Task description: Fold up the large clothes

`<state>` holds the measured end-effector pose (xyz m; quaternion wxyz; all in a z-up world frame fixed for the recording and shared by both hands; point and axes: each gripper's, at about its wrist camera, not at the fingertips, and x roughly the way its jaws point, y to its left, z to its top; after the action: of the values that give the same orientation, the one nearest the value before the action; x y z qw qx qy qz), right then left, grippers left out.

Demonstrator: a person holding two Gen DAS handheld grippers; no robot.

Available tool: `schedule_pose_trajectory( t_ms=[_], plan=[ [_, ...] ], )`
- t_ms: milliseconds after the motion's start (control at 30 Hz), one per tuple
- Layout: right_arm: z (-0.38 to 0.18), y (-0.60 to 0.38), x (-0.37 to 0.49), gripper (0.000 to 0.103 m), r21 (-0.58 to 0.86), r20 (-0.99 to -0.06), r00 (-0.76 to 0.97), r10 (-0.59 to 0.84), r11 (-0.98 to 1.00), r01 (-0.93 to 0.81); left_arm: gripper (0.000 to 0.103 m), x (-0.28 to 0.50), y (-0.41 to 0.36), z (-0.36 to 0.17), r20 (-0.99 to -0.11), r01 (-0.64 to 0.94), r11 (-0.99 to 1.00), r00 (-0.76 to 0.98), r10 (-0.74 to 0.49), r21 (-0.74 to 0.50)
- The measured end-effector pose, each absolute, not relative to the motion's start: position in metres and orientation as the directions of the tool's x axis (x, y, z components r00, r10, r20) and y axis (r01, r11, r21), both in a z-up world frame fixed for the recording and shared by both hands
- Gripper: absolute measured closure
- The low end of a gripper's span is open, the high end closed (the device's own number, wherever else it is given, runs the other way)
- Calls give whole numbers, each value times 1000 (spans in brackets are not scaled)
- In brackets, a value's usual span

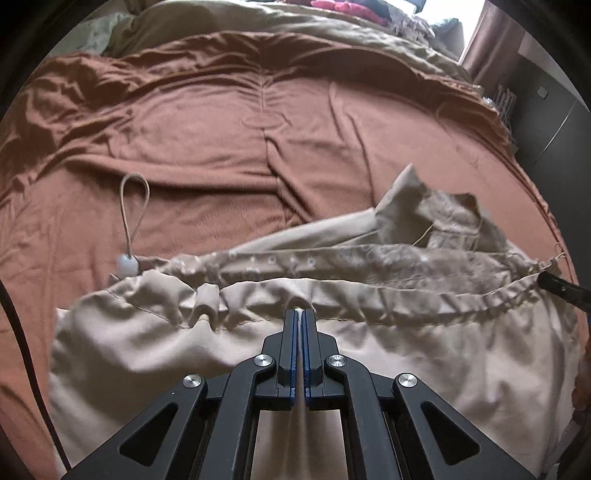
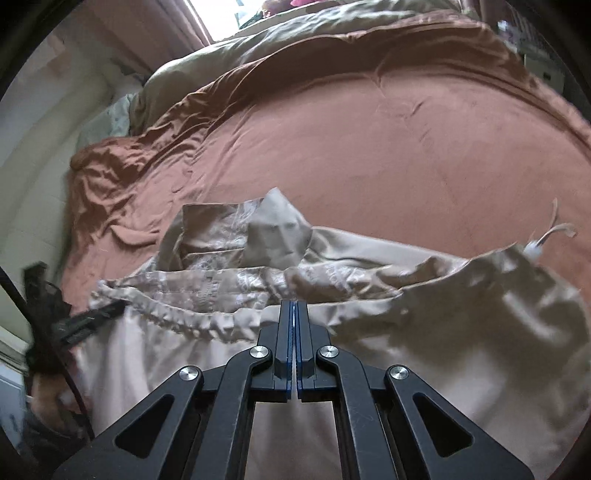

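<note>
Rust bedspread [image 1: 229,147] under beige garment [image 1: 147,339]; window [image 2: 218,14] behind.

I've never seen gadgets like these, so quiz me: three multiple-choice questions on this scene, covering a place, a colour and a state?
1. Where does the beige garment lie?
A. on a bed cover
B. on a floor
C. on a chair

2. What colour is the bed cover?
A. blue
B. rust-brown
C. white

3. How is the left hand-held gripper?
A. wide open
B. shut on the garment's gathered hem
C. away from the garment

Answers: 1 A, the cover surrounds it; 2 B, both views show it; 3 B, fabric sits between closed fingers.
</note>
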<state>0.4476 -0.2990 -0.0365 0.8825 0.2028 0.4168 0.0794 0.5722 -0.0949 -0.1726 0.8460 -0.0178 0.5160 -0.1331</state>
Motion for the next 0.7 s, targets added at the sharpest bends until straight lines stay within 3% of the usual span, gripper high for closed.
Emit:
schedule_pose_trajectory(
  t_ms=[333, 400, 433, 467, 633, 700],
  plan=[
    [-11, -289, 439, 102, 382, -740, 586, 330, 923, -37, 101, 586, -101, -183, -882, 197, 968, 414, -224, -154],
    [-6, -280, 433, 72, 364, -750, 573, 331, 929, -60, 101, 586, -101, -181, -888, 196, 968, 403, -224, -155],
    [-9, -275, 430, 28, 355, -763, 556, 330, 932, -67, 101, 586, -100, -179, -891, 194, 968, 393, -227, -161],
    [-9, -272, 427, 16, 358, -766, 546, 340, 931, -77, 100, 586, -99, -177, -894, 193, 967, 384, -230, -166],
    [-26, -247, 422, 16, 225, -815, 527, 242, 969, -97, 97, 568, -87, -158, -881, 190, 959, 386, -272, -212],
    [-41, -235, 432, 26, 184, -848, 483, 217, 976, -115, 97, 558, -80, -147, -872, 197, 954, 396, -287, -224]
  ],
)
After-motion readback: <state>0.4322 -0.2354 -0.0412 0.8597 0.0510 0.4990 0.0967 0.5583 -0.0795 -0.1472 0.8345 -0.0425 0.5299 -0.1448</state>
